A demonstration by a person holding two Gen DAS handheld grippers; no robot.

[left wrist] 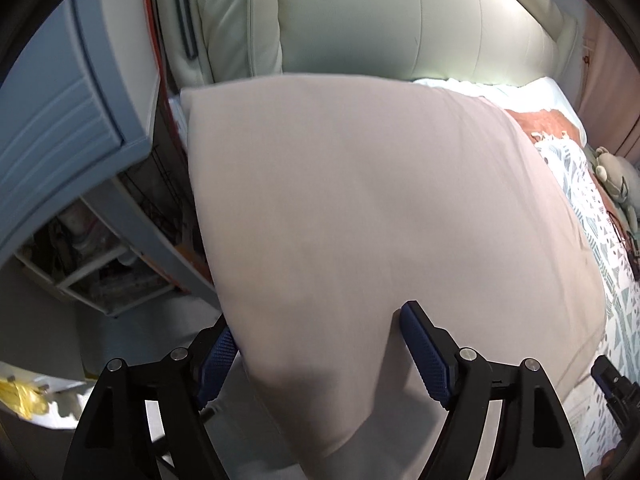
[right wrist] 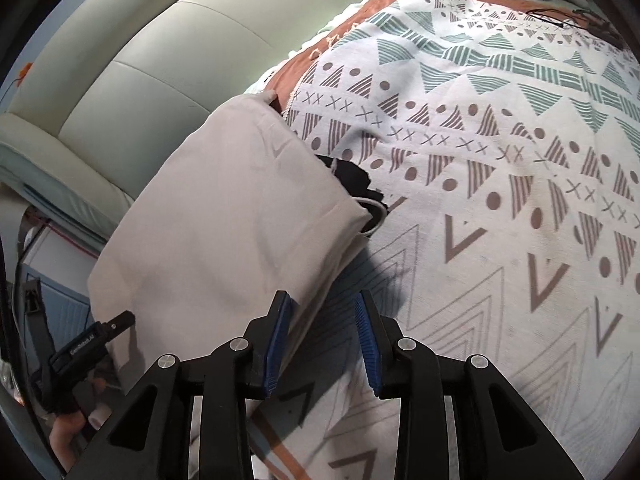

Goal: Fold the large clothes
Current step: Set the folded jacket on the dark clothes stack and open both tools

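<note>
Left claw (left wrist: 316, 344) released astride beige garment (left wrist: 360, 208); right claw (right wrist: 324, 336) released beside it. Risk: fold slumping off bed (right wrist: 500, 184) edge, unpinched.

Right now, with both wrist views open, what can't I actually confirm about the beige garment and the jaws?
- Garment type: the beige garment fills the left wrist view; sleeves, collar and layers are folded out of sight.
- Bedspread beneath it: covered by the cloth in both views; only the patterned bedspread beside it shows.
- Dark item: mostly tucked under the garment's edge in the right wrist view.
- Right gripper: jaws apart; contact with the cloth edge is unclear.
</note>
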